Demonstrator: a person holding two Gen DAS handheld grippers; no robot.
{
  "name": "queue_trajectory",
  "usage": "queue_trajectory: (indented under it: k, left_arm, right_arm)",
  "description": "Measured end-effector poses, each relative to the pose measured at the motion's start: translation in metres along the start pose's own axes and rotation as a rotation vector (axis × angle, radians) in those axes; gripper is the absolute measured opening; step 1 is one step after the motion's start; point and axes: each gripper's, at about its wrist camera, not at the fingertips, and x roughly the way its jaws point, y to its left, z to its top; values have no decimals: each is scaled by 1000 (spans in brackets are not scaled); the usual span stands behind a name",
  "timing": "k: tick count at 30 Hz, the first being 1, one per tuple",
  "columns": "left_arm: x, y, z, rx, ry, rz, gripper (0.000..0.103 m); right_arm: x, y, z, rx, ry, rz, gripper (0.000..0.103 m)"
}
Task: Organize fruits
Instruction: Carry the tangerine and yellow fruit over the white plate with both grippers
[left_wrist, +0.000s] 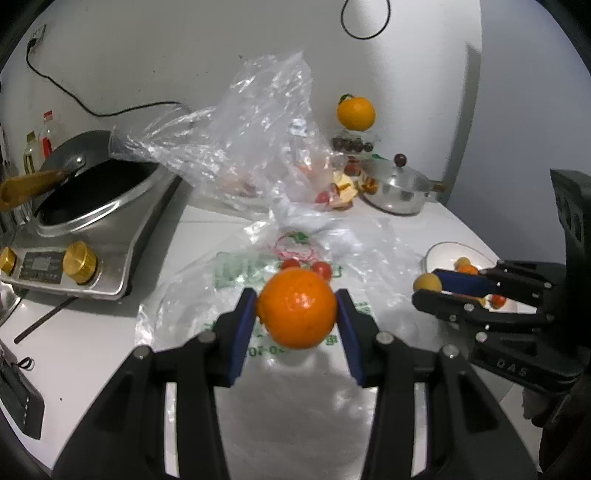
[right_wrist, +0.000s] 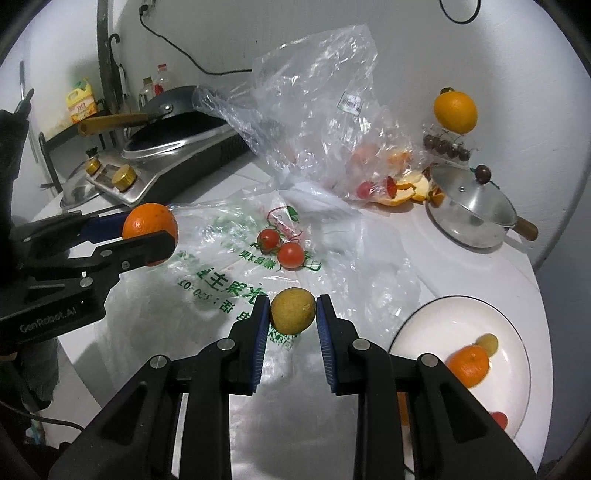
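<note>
Left wrist view: left hand-held gripper (left_wrist: 296, 314) clamped on orange (left_wrist: 296, 308), lifted clear of tabletop (left_wrist: 92, 339) for carrying. Plate (left_wrist: 434, 254) at 3 o'clock.

Right wrist view: right hand-held gripper (right_wrist: 292, 314) pinching small yellow-green fruit (right_wrist: 292, 310); plate at 4 o'clock, likely destination. Cherry tomatoes (right_wrist: 282, 247) left on bag (right_wrist: 221, 236), 12 o'clock.

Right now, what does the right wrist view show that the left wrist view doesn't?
Only the right wrist view: the yellow bottle on the rack, and the white plate nearly whole.
Only the left wrist view: the stove's display panel.
Both: the left gripper clamping an orange, the right gripper clamping a small yellow-green fruit, two cherry tomatoes on the printed bag.
</note>
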Motion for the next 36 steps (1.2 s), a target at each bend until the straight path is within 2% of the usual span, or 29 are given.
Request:
queue_trajectory:
  k: [15, 36]
  left_arm:
    - [-35, -45, -5, 36, -45, -26, 44]
    - [-39, -113, -7, 91, -35, -69, 44]
  right_arm:
    - [-42, -13, -25, 16, -35, -13, 28]
    - [-82, -61, -63, 75, -67, -38, 28]
